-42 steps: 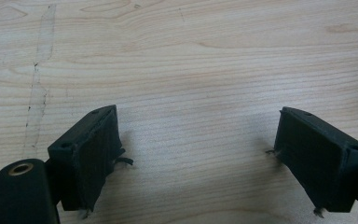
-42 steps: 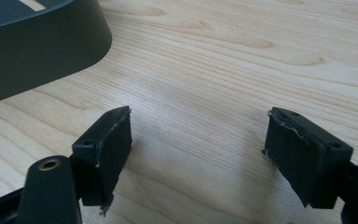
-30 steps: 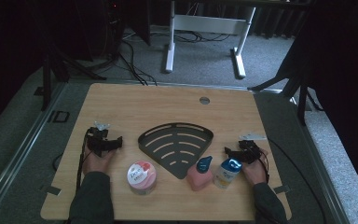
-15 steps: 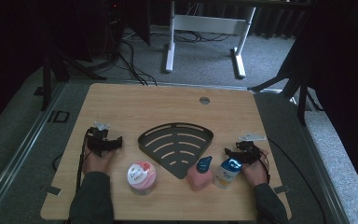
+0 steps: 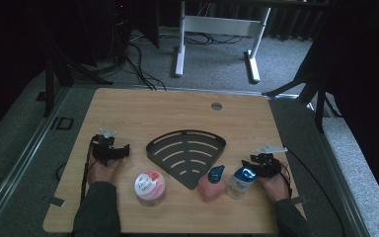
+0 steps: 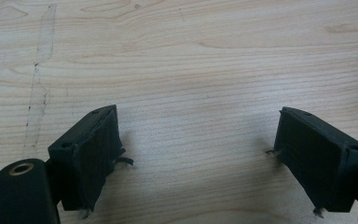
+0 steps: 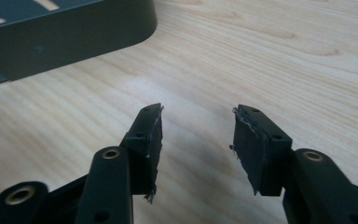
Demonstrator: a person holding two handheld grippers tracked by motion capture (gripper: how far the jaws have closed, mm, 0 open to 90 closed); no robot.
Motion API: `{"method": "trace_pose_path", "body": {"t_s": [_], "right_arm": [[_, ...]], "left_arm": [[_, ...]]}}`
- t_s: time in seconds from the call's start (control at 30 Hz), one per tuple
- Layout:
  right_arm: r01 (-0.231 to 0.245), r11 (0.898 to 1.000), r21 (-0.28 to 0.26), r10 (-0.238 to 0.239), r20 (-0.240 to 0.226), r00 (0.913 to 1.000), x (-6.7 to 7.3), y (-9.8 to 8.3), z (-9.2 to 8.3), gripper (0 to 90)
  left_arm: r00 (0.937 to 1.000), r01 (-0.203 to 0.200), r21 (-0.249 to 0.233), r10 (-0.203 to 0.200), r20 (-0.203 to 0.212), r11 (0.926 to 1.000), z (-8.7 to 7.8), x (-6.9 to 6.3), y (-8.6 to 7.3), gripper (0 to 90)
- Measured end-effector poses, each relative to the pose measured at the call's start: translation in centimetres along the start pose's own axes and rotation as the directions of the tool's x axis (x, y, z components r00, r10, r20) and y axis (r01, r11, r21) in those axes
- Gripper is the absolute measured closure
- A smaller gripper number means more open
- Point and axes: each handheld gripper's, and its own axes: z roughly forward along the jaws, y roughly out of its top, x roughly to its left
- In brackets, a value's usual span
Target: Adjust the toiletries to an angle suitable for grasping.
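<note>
High view: the right gripper [image 5: 254,166] lies just beside the white bottle with the blue cap [image 5: 241,181], which stands on the counter [image 5: 143,111] at its fingers. Right gripper view: its fingers [image 7: 147,140] have just been closing and stand half parted over bare wood, nothing between them; the dark rack [image 7: 65,32] sits beyond them. Left gripper view: the left gripper [image 6: 198,158] holds its fingers [image 6: 93,154] spread wide, nothing between them. Between both grippers sit a pink bottle [image 5: 210,185] and a pink jar [image 5: 150,186].
</note>
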Motion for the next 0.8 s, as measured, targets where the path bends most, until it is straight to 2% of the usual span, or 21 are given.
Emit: {"method": "trace_pose_path", "body": {"t_s": [0.33, 0.8], "right_arm": [[0.025, 1.000, -0.008, -0.025, -0.041, 0.9988, 0.6, -1.0, -1.8, 53.9], [0.054, 0.999, -0.001, -0.054, -0.063, 0.9965, 1.7, -2.1, -3.5, 50.6]], "left_arm": [[1.0000, 0.000, 0.000, 0.000, 0.000, 1.0000, 0.0, 0.0, 0.0, 14.4], [1.0000, 0.000, 0.000, 0.000, 0.000, 1.0000, 0.0, 0.0, 0.0, 14.4]]}}
